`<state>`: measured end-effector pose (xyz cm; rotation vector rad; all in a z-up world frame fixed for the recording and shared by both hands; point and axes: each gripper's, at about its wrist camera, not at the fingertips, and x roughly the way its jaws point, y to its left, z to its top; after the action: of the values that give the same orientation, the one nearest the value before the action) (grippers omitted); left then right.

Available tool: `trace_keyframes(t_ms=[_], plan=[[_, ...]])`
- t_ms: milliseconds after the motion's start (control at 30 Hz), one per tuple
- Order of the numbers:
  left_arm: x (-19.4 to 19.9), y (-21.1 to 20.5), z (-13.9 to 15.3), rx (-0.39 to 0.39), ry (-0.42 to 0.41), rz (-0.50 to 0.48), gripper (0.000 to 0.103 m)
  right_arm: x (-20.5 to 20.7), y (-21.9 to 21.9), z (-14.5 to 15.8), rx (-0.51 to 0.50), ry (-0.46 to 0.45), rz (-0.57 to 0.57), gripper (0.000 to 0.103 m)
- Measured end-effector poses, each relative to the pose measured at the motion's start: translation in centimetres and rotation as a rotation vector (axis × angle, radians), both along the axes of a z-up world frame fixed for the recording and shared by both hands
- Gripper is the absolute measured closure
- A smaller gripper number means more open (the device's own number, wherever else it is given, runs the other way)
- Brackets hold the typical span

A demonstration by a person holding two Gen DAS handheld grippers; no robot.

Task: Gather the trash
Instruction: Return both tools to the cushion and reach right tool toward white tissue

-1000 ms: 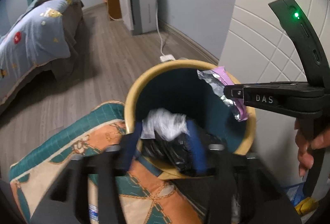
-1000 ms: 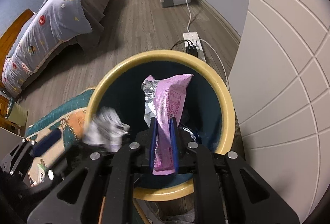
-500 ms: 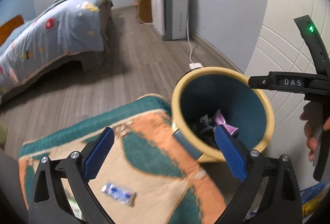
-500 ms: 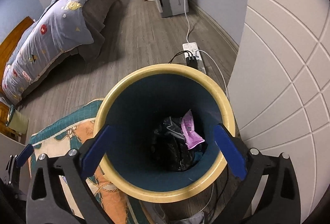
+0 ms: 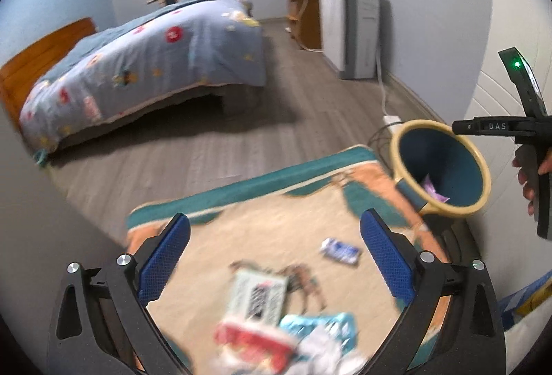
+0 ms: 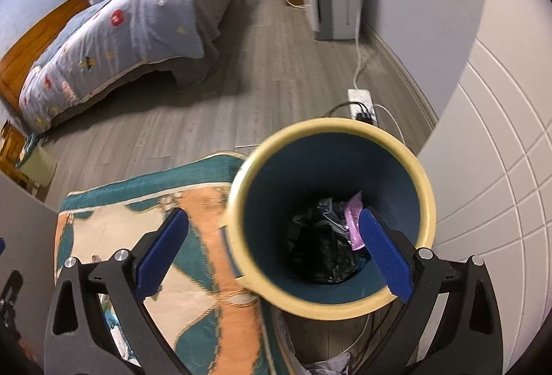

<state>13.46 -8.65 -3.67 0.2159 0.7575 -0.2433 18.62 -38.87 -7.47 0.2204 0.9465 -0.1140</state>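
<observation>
The left tool (image 5: pixel 274 256) is spread wide and empty above the rug (image 5: pixel 276 223), where blurred wrappers (image 5: pixel 257 297) lie, their print unreadable. The right tool (image 6: pixel 274 252), also released and empty, hangs over the bin (image 6: pixel 426 202), which holds a black bag (image 6: pixel 324 250) and a pink wrapper (image 6: pixel 353 223). Seen from the left camera, the right tool's side reads "DAS".

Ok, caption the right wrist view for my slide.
Open right gripper above the trash bin holding a pink wrapper and black bag.
</observation>
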Motion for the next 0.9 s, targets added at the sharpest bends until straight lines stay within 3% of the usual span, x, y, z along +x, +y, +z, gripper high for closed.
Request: trace_keyframes(t_ms=[200, 400, 567, 700, 833, 900], plan=[[-3.7, 7.2, -0.2, -0.112, 0.035, 0.172, 0.005, -1.0, 5.6, 1.0, -0.058, -0.021, 0.109, 0.006], [-7.0, 11.2, 0.3, -0.193, 0.029, 0.237, 0.005, -3.8, 12.3, 1.3, -0.084, -0.009, 0.241, 0.006], [-7.6, 10.4, -2.1, -0.156, 0.095, 0.160, 0.005, -6.6, 17.4, 0.8, -0.090, -0.018, 0.296, 0.006], [-7.2, 10.1, -4.5, -0.117, 0.158, 0.133, 0.005, -8.0, 19.8, -1.8, -0.091, 0.052, 0.308, 0.006], [-6.7, 11.1, -5.3, -0.094, 0.184, 0.189, 0.005, -8.8, 21.1, -5.7, -0.094, 0.162, 0.315, 0.008], [-6.6, 12.0, -5.0, -0.102, 0.174, 0.225, 0.005, -9.4, 21.7, -7.7, -0.074, 0.212, 0.342, 0.019]])
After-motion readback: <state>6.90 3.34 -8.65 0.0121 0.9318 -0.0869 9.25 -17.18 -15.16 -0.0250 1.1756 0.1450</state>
